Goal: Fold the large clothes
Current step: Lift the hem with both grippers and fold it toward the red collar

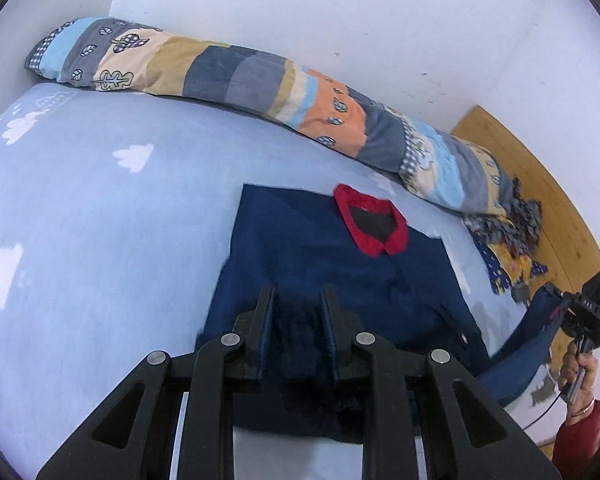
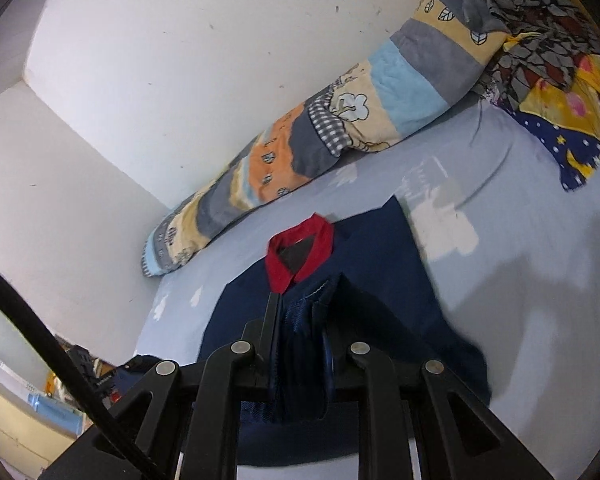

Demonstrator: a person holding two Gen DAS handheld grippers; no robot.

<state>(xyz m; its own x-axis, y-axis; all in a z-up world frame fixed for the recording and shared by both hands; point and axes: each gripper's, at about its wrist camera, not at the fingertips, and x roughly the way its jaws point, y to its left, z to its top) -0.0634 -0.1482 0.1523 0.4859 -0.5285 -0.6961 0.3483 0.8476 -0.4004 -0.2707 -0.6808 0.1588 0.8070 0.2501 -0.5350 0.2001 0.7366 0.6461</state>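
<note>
A navy shirt [image 1: 320, 248] with a red collar [image 1: 374, 222] lies on the light blue bed sheet [image 1: 100, 220], sleeves folded in. My left gripper [image 1: 298, 300] is shut on a bunch of the shirt's near hem, lifted off the sheet. My right gripper [image 2: 306, 296] is shut on another part of the navy shirt [image 2: 380, 248] hem, fabric bunched between its fingers [image 2: 274, 312], below the red collar [image 2: 300, 254]. The right gripper also shows in the left wrist view [image 1: 556, 300], holding the lifted hem corner at the right.
A rolled patchwork quilt [image 1: 240, 72] lies along the white wall [image 1: 340, 8]. A pile of patterned clothes [image 2: 560, 80] sits at the bed's head by the wooden headboard [image 1: 540, 184]. A cable [image 2: 40, 340] crosses the right wrist view at left.
</note>
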